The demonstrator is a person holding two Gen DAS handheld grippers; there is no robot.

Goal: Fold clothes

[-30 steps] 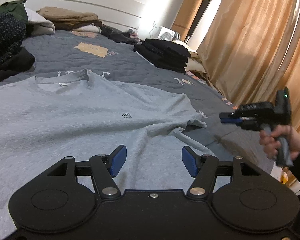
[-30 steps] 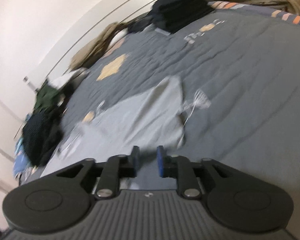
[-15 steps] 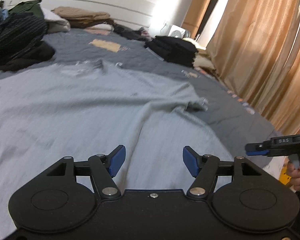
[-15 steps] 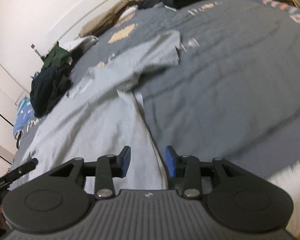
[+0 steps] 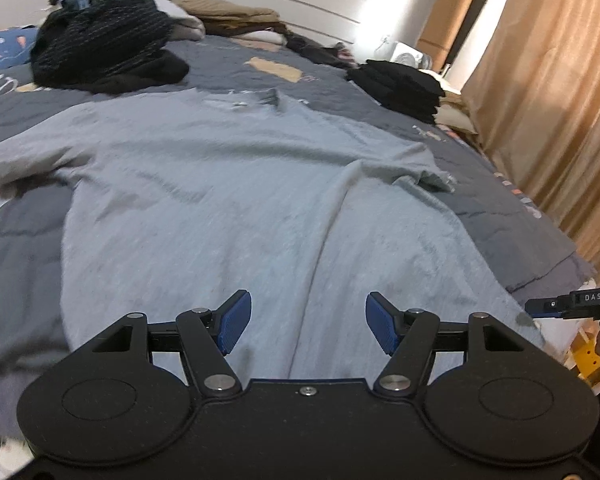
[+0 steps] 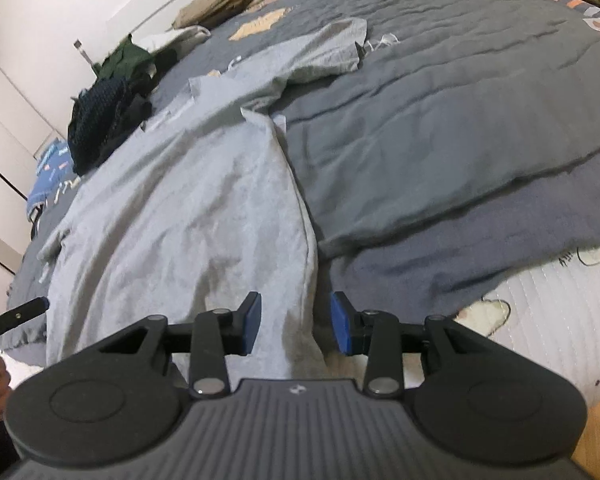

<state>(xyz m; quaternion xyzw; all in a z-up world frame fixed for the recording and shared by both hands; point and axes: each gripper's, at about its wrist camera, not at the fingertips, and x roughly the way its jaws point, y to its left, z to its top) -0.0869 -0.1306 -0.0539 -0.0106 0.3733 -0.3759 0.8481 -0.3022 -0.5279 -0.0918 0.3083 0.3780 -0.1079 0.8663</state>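
Observation:
A light grey T-shirt [image 5: 228, 184] lies spread face down on the bed, collar toward the headboard, with a long crease running down its right half. My left gripper [image 5: 308, 322] hovers open over the shirt's lower hem area, nothing between its blue pads. In the right wrist view the same T-shirt [image 6: 188, 216] stretches away to the left, and my right gripper [image 6: 295, 328] is open just above its right bottom corner and side seam. The right gripper's tip [image 5: 572, 304] shows at the left view's right edge.
A dark grey quilt [image 6: 440, 128] covers the bed. A dark heap of clothes [image 5: 100, 48] sits at the back left, a folded black stack [image 5: 400, 84] at the back right, tan folded items [image 5: 228, 16] by the headboard. Orange curtains [image 5: 548, 92] hang on the right.
Both grippers pulled back toward the foot of the bed, so more of the shirt shows. The right gripper opened wider and now sits over the shirt's bottom right corner.

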